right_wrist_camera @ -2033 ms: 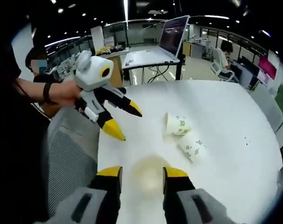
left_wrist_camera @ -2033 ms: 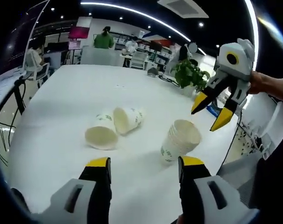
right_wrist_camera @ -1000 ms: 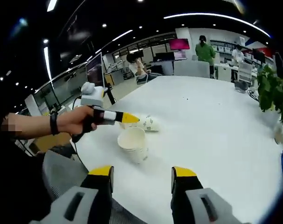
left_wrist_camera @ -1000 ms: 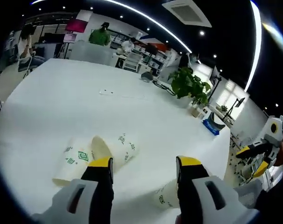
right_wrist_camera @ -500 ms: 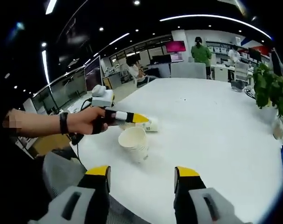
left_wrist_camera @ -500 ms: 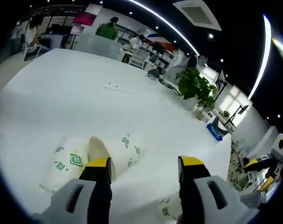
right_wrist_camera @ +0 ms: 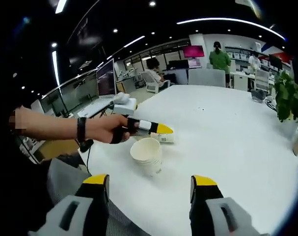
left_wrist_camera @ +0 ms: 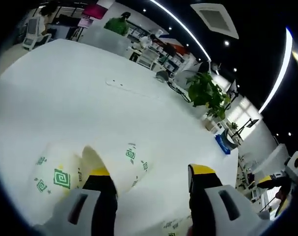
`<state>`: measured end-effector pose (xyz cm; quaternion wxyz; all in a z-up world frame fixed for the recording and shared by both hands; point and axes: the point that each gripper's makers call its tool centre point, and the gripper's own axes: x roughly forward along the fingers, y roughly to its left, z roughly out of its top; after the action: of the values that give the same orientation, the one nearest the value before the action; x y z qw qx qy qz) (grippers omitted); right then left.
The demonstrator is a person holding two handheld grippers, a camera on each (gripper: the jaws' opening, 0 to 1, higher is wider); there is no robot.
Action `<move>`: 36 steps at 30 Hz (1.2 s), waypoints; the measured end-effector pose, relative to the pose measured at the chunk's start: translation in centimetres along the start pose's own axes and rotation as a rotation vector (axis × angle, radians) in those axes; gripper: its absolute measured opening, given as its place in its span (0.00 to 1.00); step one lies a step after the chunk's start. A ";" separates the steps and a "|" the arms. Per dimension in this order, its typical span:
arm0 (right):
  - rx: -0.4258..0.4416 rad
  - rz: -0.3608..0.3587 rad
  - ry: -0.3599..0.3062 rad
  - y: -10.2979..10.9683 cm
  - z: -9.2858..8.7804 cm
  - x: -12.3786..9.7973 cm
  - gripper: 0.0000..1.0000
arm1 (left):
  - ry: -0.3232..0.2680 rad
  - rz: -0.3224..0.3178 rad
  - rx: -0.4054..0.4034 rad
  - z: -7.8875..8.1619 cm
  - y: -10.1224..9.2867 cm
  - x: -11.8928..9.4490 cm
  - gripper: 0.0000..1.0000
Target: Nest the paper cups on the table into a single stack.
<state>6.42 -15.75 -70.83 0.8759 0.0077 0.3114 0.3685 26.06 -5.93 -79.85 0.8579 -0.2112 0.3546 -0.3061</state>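
Note:
Two paper cups with green marks lie on their sides on the white table [left_wrist_camera: 90, 103]. One cup [left_wrist_camera: 50, 179] is at the left, the other [left_wrist_camera: 131, 160] beside it with its mouth toward my left jaw. My left gripper [left_wrist_camera: 151, 172] is open, low over them, its left jaw at that cup's mouth. It also shows as the left gripper [right_wrist_camera: 163, 130] in a hand, reaching to a lying cup [right_wrist_camera: 167, 138]. A nested stack [right_wrist_camera: 148, 155] stands upright just in front of my open right gripper [right_wrist_camera: 150, 180]. The stack's foot [left_wrist_camera: 172, 226] peeks in low, and the right gripper [left_wrist_camera: 272, 189] hangs at the far right.
A potted plant [left_wrist_camera: 206, 93] stands near the table's far edge, seen again as the plant [right_wrist_camera: 287, 98] at the right. A grey mesh chair [right_wrist_camera: 65, 184] sits at the near table edge. People stand and sit at desks in the background.
My left gripper has come lower and closer to the two lying cups, which now loom larger. The right gripper's view has shifted only slightly, with the stack standing where it was.

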 end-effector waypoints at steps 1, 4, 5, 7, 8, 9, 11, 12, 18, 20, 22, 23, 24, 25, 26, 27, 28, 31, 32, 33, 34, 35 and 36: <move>0.002 0.000 0.001 -0.1 -0.1 -0.1 0.67 | 0.001 -0.006 -0.003 0.0 -0.1 0.2 0.56; 0.004 -0.002 0.001 -0.4 -0.3 -0.3 0.67 | -0.005 -0.024 -0.024 0.0 -0.2 0.6 0.55; 0.006 -0.004 0.002 -0.4 -0.3 -0.4 0.67 | -0.009 -0.031 -0.034 0.1 -0.4 0.8 0.55; 0.009 -0.008 0.003 -0.4 -0.4 -0.6 0.67 | -0.018 -0.044 -0.051 0.3 -0.8 1.2 0.54; 0.013 -0.011 0.003 -0.5 -0.5 -0.7 0.67 | -0.021 -0.048 -0.059 0.4 -0.9 1.3 0.53; 0.017 -0.013 0.002 -0.5 -0.6 -0.8 0.67 | -0.023 -0.050 -0.070 0.5 -1.0 1.5 0.52; 0.024 -0.015 0.004 -0.5 -0.8 -0.8 0.67 | -0.031 -0.055 -0.093 0.5 -1.3 1.7 0.50; 0.027 -0.018 0.007 -0.6 -1.0 -0.9 0.66 | -0.034 -0.055 -0.104 0.6 -1.4 1.9 0.48; 0.042 -0.023 0.009 -0.7 -1.4 -1.3 0.66 | -0.064 -0.082 -0.188 1.9 -1.2 4.2 0.24; 0.044 -0.024 0.011 -0.9 -1.6 -1.4 0.66 | -0.061 -0.092 -0.191 1.7 -1.3 4.2 0.11; 0.045 -0.029 0.010 -1.1 -1.7 -1.6 0.65 | -0.072 -0.112 -0.196 2.0 -1.4 4.1 0.00; 0.049 -0.030 0.007 -1.2 -1.7 -1.6 0.65 | -0.091 -0.143 -0.191 2.6 -1.8 4.1 0.00; 0.051 -0.030 0.006 -1.2 -1.7 -1.7 0.65 | -0.095 -0.141 -0.190 2.8 -1.8 4.1 0.00; 0.053 -0.031 0.005 -1.3 -1.7 -1.6 0.65 | -0.101 -0.157 -0.164 3.2 -2.3 3.9 0.00; 0.055 -0.030 0.005 -1.3 -1.7 -1.6 0.65 | -0.095 -0.164 -0.147 3.3 -2.6 3.8 0.00; 0.055 -0.029 0.005 -1.4 -1.7 -1.6 0.65 | -0.089 -0.167 -0.116 3.4 -3.1 3.5 0.00; 0.052 -0.029 0.007 -1.4 -1.7 -1.5 0.65 | -0.082 -0.168 -0.100 3.5 -3.6 3.2 0.00; 0.047 -0.026 0.003 -1.4 -1.6 -1.3 0.65 | -0.048 -0.178 -0.030 3.3 -4.2 2.4 0.00; 0.044 -0.026 -0.001 -1.4 -1.5 -1.3 0.65 | -0.034 -0.179 0.008 3.3 -4.2 2.2 0.00; 0.043 -0.025 -0.003 -1.3 -1.4 -1.2 0.65 | -0.025 -0.177 0.032 3.3 -4.7 1.9 0.00; 0.041 -0.024 -0.006 -1.3 -1.3 -1.2 0.65 | -0.011 -0.172 0.073 3.1 -5.8 1.2 0.00; 0.037 -0.024 -0.007 -1.2 -1.2 -1.2 0.65 | -0.008 -0.166 0.085 3.1 -5.8 1.0 0.00; 0.032 -0.026 -0.008 -1.2 -1.2 -1.2 0.65 | 0.000 -0.163 0.103 2.8 -6.4 0.6 0.00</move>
<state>5.91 -17.71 -71.44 0.8815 0.0192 0.3139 0.3522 26.01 -10.54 -74.60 0.8397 -0.1950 0.3202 -0.3929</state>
